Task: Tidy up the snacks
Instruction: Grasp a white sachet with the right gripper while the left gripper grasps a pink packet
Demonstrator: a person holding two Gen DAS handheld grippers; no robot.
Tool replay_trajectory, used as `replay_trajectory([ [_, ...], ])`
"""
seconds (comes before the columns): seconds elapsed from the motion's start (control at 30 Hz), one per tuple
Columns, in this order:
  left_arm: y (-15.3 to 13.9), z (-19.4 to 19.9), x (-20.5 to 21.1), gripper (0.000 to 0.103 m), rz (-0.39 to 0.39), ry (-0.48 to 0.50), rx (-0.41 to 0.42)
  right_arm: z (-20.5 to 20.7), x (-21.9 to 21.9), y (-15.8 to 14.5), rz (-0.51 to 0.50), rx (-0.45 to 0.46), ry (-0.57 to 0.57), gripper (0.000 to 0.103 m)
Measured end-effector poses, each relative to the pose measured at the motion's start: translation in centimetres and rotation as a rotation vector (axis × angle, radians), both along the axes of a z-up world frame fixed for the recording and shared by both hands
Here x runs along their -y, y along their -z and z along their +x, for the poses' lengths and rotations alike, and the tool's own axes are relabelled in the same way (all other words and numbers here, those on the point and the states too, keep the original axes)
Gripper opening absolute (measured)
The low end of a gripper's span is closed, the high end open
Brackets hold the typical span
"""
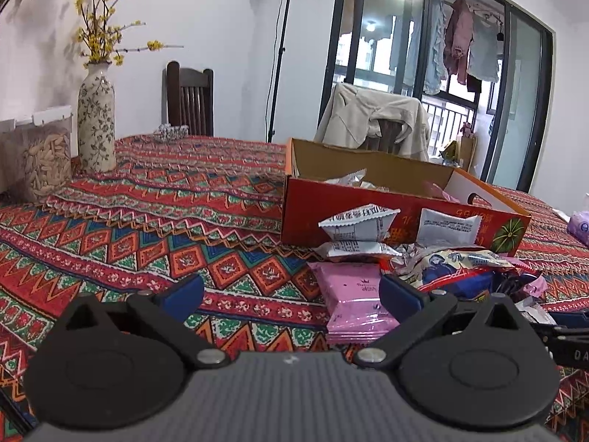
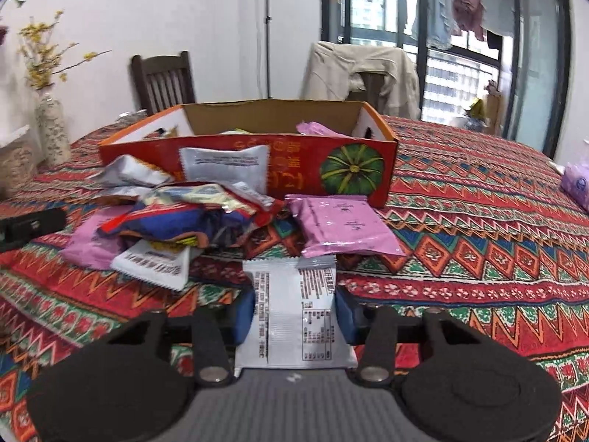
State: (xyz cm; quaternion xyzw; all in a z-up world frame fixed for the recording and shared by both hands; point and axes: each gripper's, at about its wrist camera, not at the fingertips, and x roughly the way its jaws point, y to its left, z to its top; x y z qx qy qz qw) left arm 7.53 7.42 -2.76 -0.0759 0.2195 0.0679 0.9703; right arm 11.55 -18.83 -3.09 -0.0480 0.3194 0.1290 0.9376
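Observation:
My right gripper is shut on a white snack packet with black print, its blue pads pressing both side edges just above the patterned tablecloth. Ahead lie a pink packet and a heap of mixed snack packets, all in front of a red cardboard box with a pumpkin picture. A few packets are inside the box. My left gripper is open and empty over the cloth. A pink packet lies by its right finger, and the box stands beyond.
A floral vase with yellow twigs and a clear seed container stand at the table's far left. Two chairs are behind the table, one draped with a beige jacket. A purple tissue pack lies at the right edge.

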Motion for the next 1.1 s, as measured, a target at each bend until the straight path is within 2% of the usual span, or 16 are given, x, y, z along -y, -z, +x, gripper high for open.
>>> replay_trajectory([
  [0.33, 0.1, 0.7, 0.1, 0.103, -0.006, 0.024, -0.058, -2.5, 1.7, -1.5, 0.076, 0.108, -0.015, 0.04],
  [0.4, 0.1, 0.9, 0.7, 0.103, 0.023, 0.03, -0.069, -2.6, 2.3, -2.1, 0.088, 0.132, -0.002, 0.04],
  [0.5, -0.1, 1.6, 2.3, 0.103, 0.097, 0.09, -0.11, -2.6, 3.3, -2.5, 0.104, 0.153, 0.027, 0.04],
  [0.63, -0.5, 2.6, 3.9, 0.103, 0.124, 0.138, -0.131, -2.1, 4.7, -2.6, 0.128, 0.157, 0.066, 0.04],
  [0.77, 0.2, 4.1, 5.5, 0.103, 0.169, 0.123, -0.188, -2.1, 5.6, -2.6, 0.147, 0.165, 0.078, 0.04],
  [1.03, 0.8, 6.5, 4.8, 0.102, 0.074, 0.027, -0.267, -2.1, 6.7, -2.0, 0.176, 0.155, 0.082, 0.04],
  [1.1, 0.9, 6.5, 4.6, 0.09, 0.046, 0.014, -0.264, -2.1, 6.7, -1.9, 0.181, 0.153, 0.08, 0.04],
])
